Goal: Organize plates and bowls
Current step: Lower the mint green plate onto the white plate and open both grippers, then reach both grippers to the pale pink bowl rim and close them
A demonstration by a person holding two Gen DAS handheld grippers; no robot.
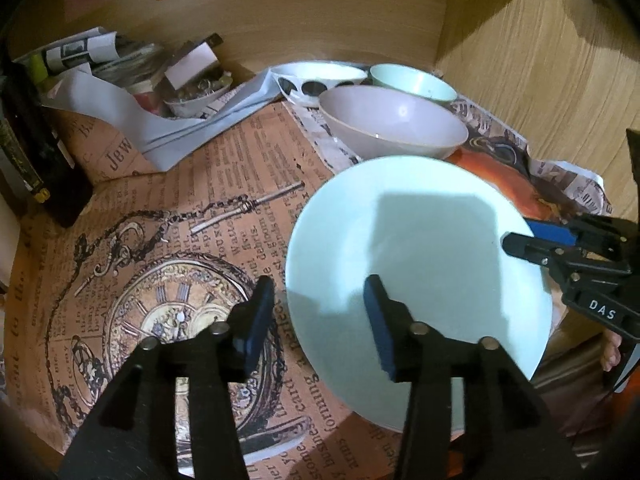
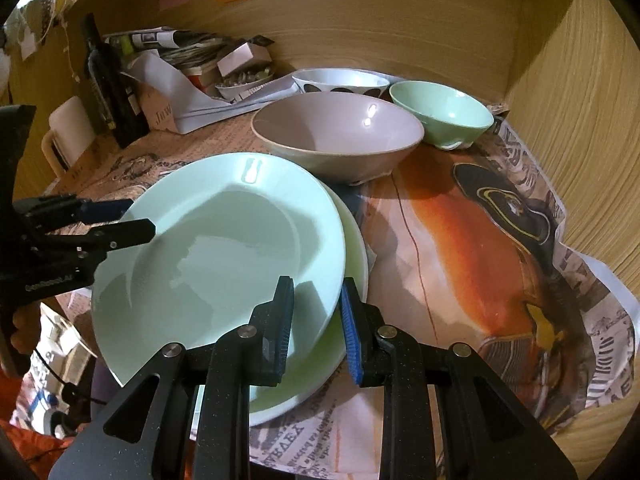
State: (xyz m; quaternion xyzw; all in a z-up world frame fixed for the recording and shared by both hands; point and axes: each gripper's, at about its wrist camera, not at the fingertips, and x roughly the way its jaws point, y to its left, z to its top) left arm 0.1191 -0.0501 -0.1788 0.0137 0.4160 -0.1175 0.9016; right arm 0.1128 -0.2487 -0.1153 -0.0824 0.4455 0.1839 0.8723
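The right gripper (image 2: 316, 328) jaws are clamped on the near rim of the mint plate (image 2: 216, 248), which is held tilted over a second pale plate (image 2: 356, 248) on the paper-covered table (image 2: 460, 240). The left gripper (image 1: 318, 320) jaws are spread, straddling the plate's opposite rim without pressing on it. Further back, a big grey bowl (image 2: 336, 136), a green bowl (image 2: 440, 116) and a spotted bowl (image 2: 340, 80) are parked together near the wooden wall.
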